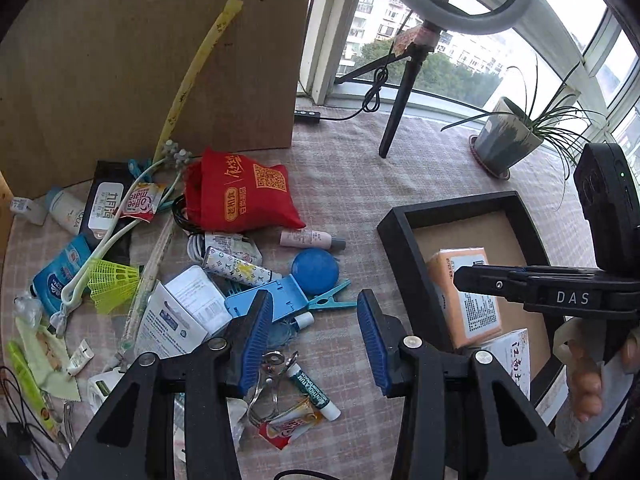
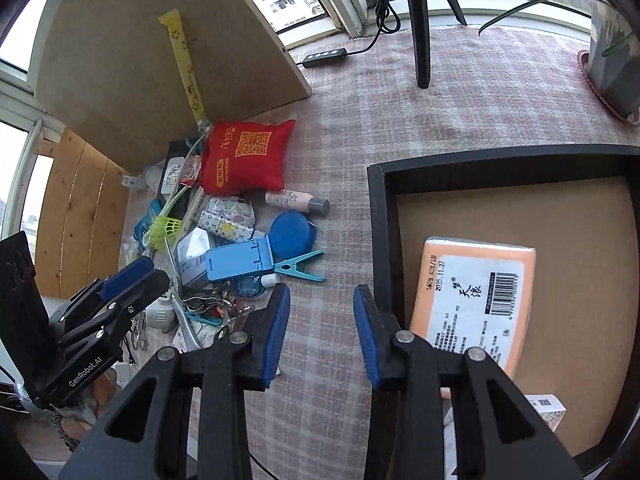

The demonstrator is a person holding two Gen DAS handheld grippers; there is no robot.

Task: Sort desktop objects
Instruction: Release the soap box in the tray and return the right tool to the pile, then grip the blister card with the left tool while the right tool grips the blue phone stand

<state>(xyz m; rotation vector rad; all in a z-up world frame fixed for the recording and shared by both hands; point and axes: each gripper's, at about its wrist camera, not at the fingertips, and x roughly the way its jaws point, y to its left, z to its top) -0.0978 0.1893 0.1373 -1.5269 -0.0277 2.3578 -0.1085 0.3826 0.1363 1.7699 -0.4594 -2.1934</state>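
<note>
Left wrist view: we hold left gripper (image 1: pixel 314 320) jaws apart, empty, over pile; blue stand (image 1: pixel 266 300) just ahead-left, long axis crosswise; tray (image 1: pixel 404 248) to right.

Right wrist view: right gripper (image 2: pixel 322 320) jaws apart, empty, beside tray (image 2: pixel 378 220) edge; stand (image 2: pixel 239 261) ahead-left. We judge left nearer.

Left gripper (image 1: pixel 316 320): 2 blue-padded fingers (image 1: pixel 258 320) spread wide, nothing btwn them, pointing fwd and down. Black linkage arms w/ silver pivot pins run back toward the camera. Right gripper (image 2: pixel 322 328): same build, blue pads (image 2: pixel 366 332) apart, gap bare. In the left view the right gripper (image 1: pixel 464 278) shows side-on at right, tips close together from this angle, w/ the right hand (image 1: pixel 588 376) wrapped around its grip. In the right view the left gripper (image 2: pixel 132 276) sits low at left, side-on.
</note>
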